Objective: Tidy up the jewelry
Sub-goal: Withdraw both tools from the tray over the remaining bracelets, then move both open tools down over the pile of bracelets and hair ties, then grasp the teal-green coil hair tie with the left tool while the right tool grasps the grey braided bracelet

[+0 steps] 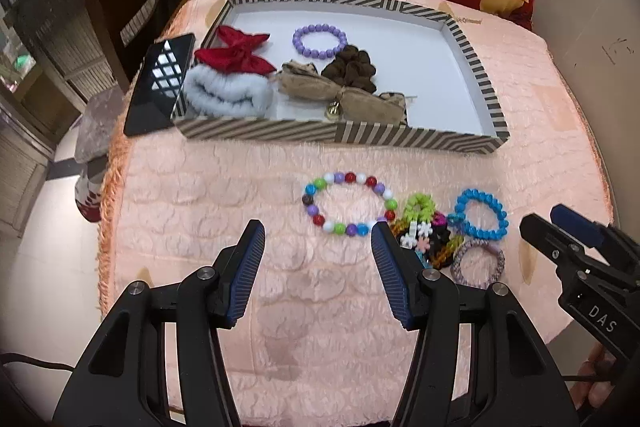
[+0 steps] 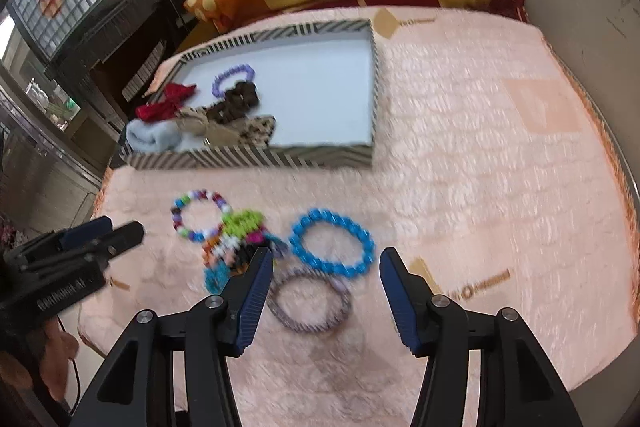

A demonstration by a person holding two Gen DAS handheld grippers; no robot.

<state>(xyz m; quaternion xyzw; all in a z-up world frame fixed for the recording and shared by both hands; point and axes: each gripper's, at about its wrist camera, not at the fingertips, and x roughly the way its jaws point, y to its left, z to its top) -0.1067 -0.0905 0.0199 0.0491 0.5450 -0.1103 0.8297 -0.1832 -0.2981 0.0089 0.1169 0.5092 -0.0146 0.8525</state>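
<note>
**Q:** What lies on the pink plush cover (image 1: 200, 195), read from left to right?

**A:** Far left, a black phone (image 1: 160, 87) beside the striped tray (image 1: 256, 135). Inside the tray: a white fluffy band (image 1: 224, 95), a red bow (image 1: 236, 55), a purple bead bracelet (image 1: 319, 41), a beige bow (image 1: 320, 87) and a brown scrunchie (image 1: 352, 67). Nearer, outside the tray, a multicoloured bead bracelet (image 1: 348, 205), a heap of small bright hair ties (image 1: 424, 231), a blue bead bracelet (image 1: 480, 215) and a greyish coil band (image 2: 310, 303) (blurred in the right wrist view).

**Q:** State of the tools?

**A:** The left gripper (image 1: 318, 239) has its jaws spread wide, holding nothing, with the multicoloured bracelet just beyond its right fingertip. The right gripper (image 2: 326, 267) is likewise spread and empty, the coil band lying between its fingers and the blue bracelet just past it.

**Q:** How should the loose pieces handle?

**A:** Likely light. The bead bracelets probably flex on elastic, with hard, rounded, slippery beads; pinch across one arc of the ring, over a bead, not the hollow centre. The coil band looks soft and springy; nip its near rim. The plush pile may yield beneath the fingertips.
</note>
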